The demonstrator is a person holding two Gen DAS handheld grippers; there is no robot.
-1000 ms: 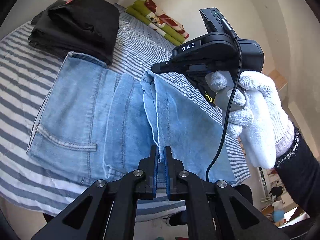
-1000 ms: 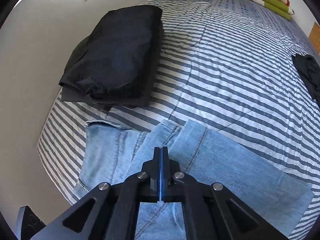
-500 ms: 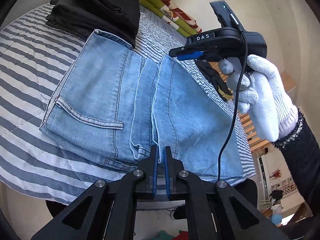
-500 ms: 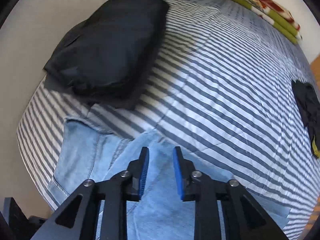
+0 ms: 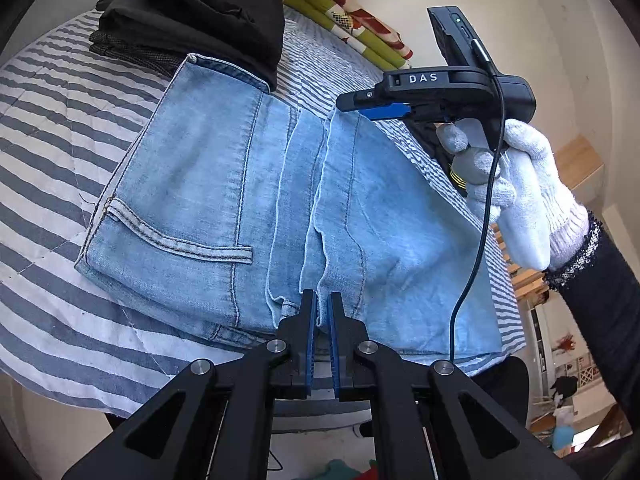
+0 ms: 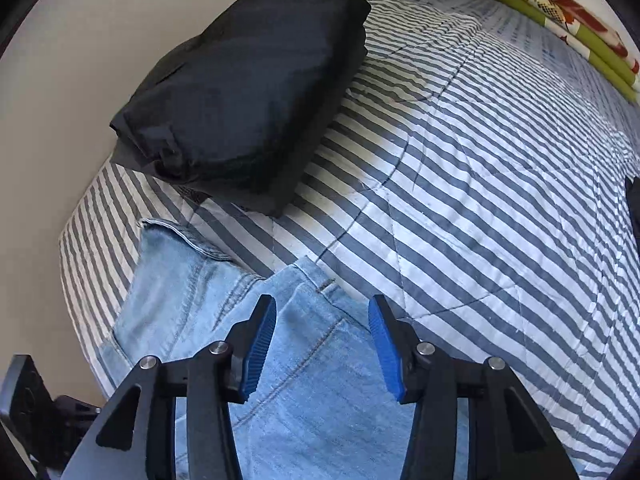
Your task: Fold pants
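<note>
Light blue jeans (image 5: 208, 200) lie folded on the striped bed (image 5: 44, 128), back pocket to the left, a leg layer laid over the right half. My left gripper (image 5: 322, 300) sits at the near edge of that layer, jaws shut on the denim hem. In the left wrist view my right gripper (image 5: 356, 105) hovers over the jeans' far edge, held by a white-gloved hand (image 5: 516, 184). In the right wrist view the right gripper (image 6: 322, 308) hangs above the jeans (image 6: 312, 392), jaws opening, pads off the cloth and nothing between them.
A folded black pile (image 6: 248, 92) lies just beyond the jeans' waistband, also seen as the black pile (image 5: 200, 12). A green and red folded blanket (image 6: 560, 12) lies at the bed's far end. A dark garment (image 6: 634, 208) is at the right. A wall runs along the bed's left side.
The right jaws went from shut to wide apart and let go of the denim. The lifted leg layer came down flat onto the jeans. The left jaws stayed shut.
</note>
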